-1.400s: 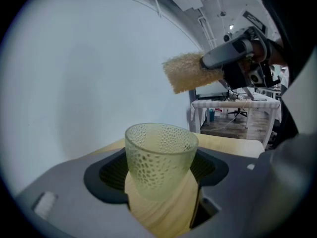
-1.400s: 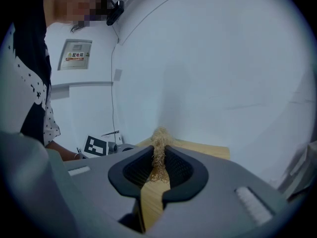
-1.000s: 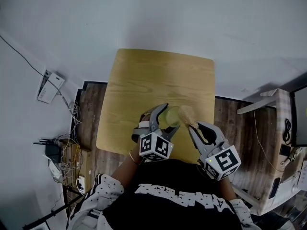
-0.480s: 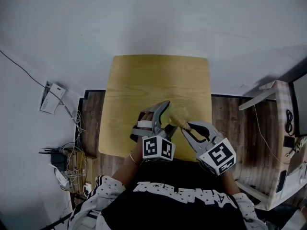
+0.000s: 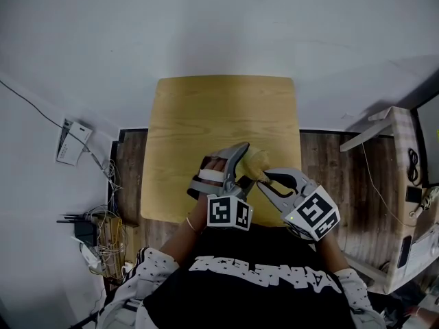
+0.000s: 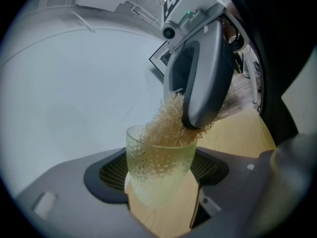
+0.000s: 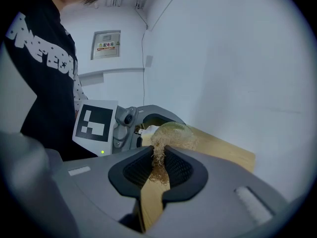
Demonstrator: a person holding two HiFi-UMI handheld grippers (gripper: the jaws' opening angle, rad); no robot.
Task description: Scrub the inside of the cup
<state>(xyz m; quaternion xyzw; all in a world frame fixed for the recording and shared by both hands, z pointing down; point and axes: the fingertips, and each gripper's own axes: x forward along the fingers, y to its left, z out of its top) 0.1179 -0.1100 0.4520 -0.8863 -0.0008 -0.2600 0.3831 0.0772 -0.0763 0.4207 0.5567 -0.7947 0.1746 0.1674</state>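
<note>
A pale green dimpled glass cup (image 6: 159,172) is held above the wooden table (image 5: 219,122) with my left gripper (image 6: 161,182) shut on its sides. A tan fibrous scrubber (image 6: 166,125) fills the cup's mouth and pokes out over the rim. My right gripper (image 7: 157,165) is shut on the scrubber (image 7: 159,157), its jaws at the cup (image 7: 174,133). In the head view the left gripper (image 5: 236,166) and right gripper (image 5: 269,179) meet over the table's near edge, with the cup and scrubber (image 5: 255,162) between them.
The table stands against a white wall. Left of it on the floor lie a white box (image 5: 70,141) and a tangle of cables (image 5: 103,235). A light wooden frame (image 5: 405,204) stands at the right. My black sleeve and torso fill the bottom.
Both grippers have drawn closer together and slightly toward me. The scrubber has gone from beside the cup into its mouth. The view shifted a little.
</note>
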